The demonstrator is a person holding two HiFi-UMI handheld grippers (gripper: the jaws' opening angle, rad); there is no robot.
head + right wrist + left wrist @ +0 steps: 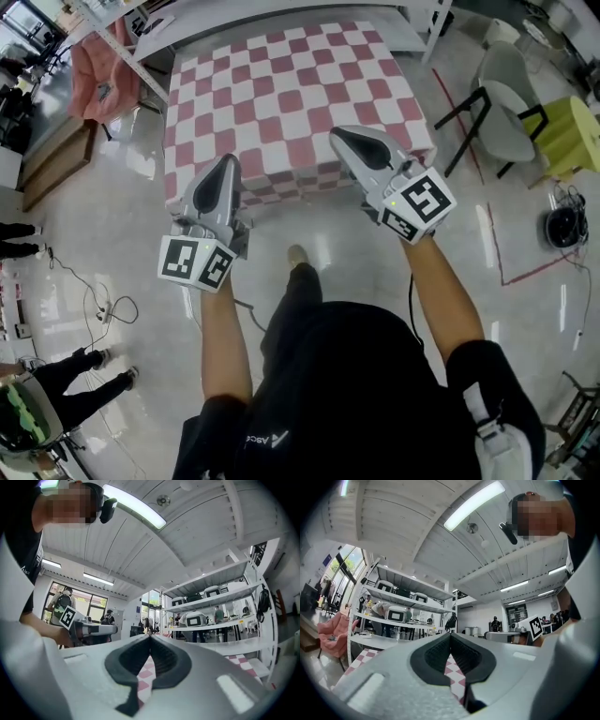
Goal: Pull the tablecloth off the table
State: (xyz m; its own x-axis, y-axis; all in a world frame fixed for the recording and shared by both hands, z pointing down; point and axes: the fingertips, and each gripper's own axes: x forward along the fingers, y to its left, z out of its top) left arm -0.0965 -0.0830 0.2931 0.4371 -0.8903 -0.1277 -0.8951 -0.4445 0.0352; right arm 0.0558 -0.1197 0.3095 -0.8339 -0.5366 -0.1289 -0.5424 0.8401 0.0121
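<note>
A pink-and-white checked tablecloth (291, 94) lies flat over the table and hangs down its near edge. My left gripper (228, 161) hovers above the cloth's front left corner, jaws shut. My right gripper (340, 134) is over the front right part of the cloth, also shut. In the left gripper view the tips of the left gripper (450, 633) meet, and the checked cloth (454, 672) shows through the gap behind them. The right gripper view shows the same: the right gripper (150, 636) has its tips together, with checked cloth (146, 667) beyond. Nothing appears pinched in either.
A white shelf rack (187, 28) stands behind the table. A pink armchair (94, 70) is at the left, a grey chair (506, 103) and a yellow seat (572, 131) at the right. Cables (103, 305) and another person's legs (75, 375) are on the floor at left.
</note>
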